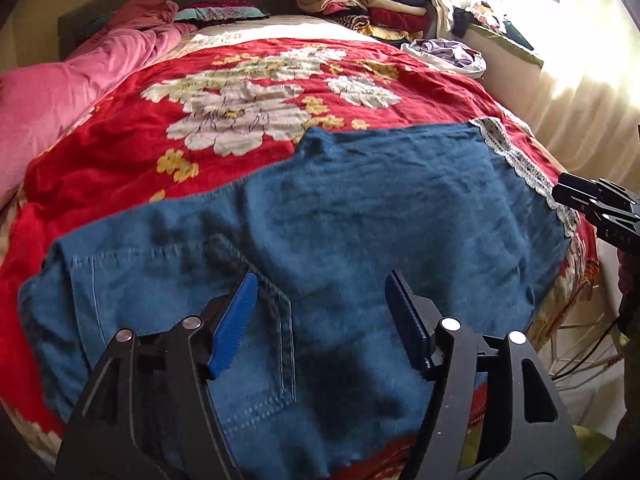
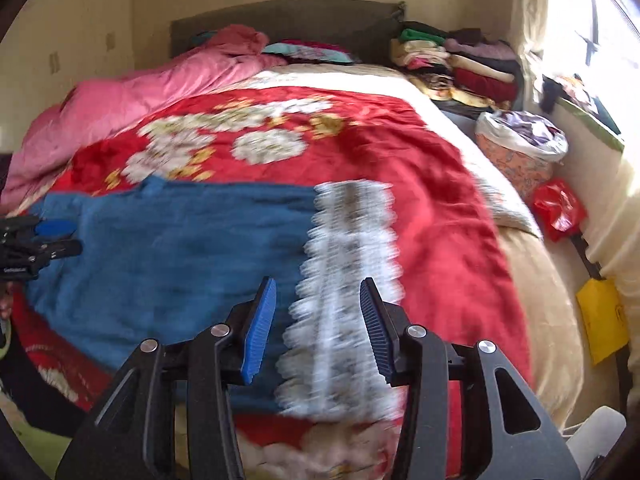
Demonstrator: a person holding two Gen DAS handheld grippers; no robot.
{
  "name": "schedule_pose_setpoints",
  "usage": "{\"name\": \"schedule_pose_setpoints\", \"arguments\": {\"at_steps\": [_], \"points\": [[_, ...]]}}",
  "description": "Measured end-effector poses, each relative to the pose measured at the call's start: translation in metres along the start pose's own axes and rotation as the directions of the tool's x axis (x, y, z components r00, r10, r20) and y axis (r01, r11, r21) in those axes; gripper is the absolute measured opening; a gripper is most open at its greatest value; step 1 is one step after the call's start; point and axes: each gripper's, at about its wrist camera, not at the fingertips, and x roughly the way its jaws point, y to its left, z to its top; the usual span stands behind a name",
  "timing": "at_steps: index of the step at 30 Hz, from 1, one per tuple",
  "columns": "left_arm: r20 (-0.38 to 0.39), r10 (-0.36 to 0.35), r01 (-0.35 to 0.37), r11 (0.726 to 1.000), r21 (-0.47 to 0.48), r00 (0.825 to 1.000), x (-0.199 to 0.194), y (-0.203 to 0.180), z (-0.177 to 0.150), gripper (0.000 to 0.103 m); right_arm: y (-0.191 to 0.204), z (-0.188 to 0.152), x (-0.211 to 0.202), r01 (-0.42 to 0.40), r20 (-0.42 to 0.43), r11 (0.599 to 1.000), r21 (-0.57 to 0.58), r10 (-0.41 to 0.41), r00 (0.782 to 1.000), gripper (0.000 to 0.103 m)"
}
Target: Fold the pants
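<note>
Blue denim pants (image 1: pixel 360 208) lie folded across a red floral blanket (image 1: pixel 240 100) on the bed. Their white lace hem (image 1: pixel 516 160) is at the right end and a back pocket (image 1: pixel 180 280) at the left end. My left gripper (image 1: pixel 322 280) hangs over the pocket end, open, with nothing between its blue pads. In the right wrist view the pants (image 2: pixel 180 248) and the lace hem (image 2: pixel 348 264) are blurred. My right gripper (image 2: pixel 318 284) stands open over the hem, pads apart from the cloth. Each gripper shows at the edge of the other's view: right gripper (image 1: pixel 596 208), left gripper (image 2: pixel 40 240).
A pink duvet (image 1: pixel 80 92) is bunched at the far left of the bed. Stacked folded clothes (image 1: pixel 376 4) stand at the headboard corner. Beside the bed's right edge are a basket of laundry (image 2: pixel 520 148), a red bag (image 2: pixel 558 208) and a yellow bag (image 2: pixel 600 320).
</note>
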Motion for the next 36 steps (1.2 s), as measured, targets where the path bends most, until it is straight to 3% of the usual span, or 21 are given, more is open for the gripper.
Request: {"name": "schedule_pose_setpoints", "arguments": {"at_steps": [2, 4, 8, 11, 13, 24, 36], "points": [[-0.06, 0.04, -0.04, 0.999, 0.009, 0.997, 0.007, 0.001, -0.011, 0.064, 0.024, -0.003, 0.008, -0.057, -0.025, 0.998, -0.033, 0.056, 0.998, 0.042], [-0.071, 0.057, -0.056, 0.998, 0.01, 0.996, 0.008, 0.006, -0.016, 0.064, 0.04, -0.006, 0.015, -0.052, -0.051, 0.997, -0.063, 0.048, 0.998, 0.042], [-0.067, 0.053, -0.055, 0.998, -0.017, 0.996, 0.005, 0.017, -0.02, 0.064, 0.035, -0.025, 0.032, 0.098, -0.153, 0.987, -0.13, -0.118, 0.981, 0.05], [-0.064, 0.035, -0.037, 0.999, -0.038, 0.997, 0.004, 0.02, -0.022, 0.064, 0.01, -0.032, 0.027, 0.088, -0.179, 0.996, -0.024, -0.091, 0.98, 0.048], [-0.063, 0.032, -0.035, 0.999, -0.041, 0.998, 0.004, 0.021, -0.021, 0.064, 0.002, -0.033, 0.024, 0.07, -0.182, 0.998, 0.004, -0.068, 0.981, 0.043], [-0.063, 0.018, -0.02, 0.999, -0.037, 0.998, 0.007, 0.021, -0.022, 0.069, -0.002, -0.041, 0.025, 0.053, -0.153, 0.997, 0.049, -0.045, 0.987, 0.043], [-0.034, 0.012, -0.014, 0.998, -0.06, 0.999, -0.013, 0.016, -0.02, 0.073, 0.002, -0.03, 0.003, 0.012, -0.122, 0.996, 0.089, -0.001, 0.992, 0.052]]}}
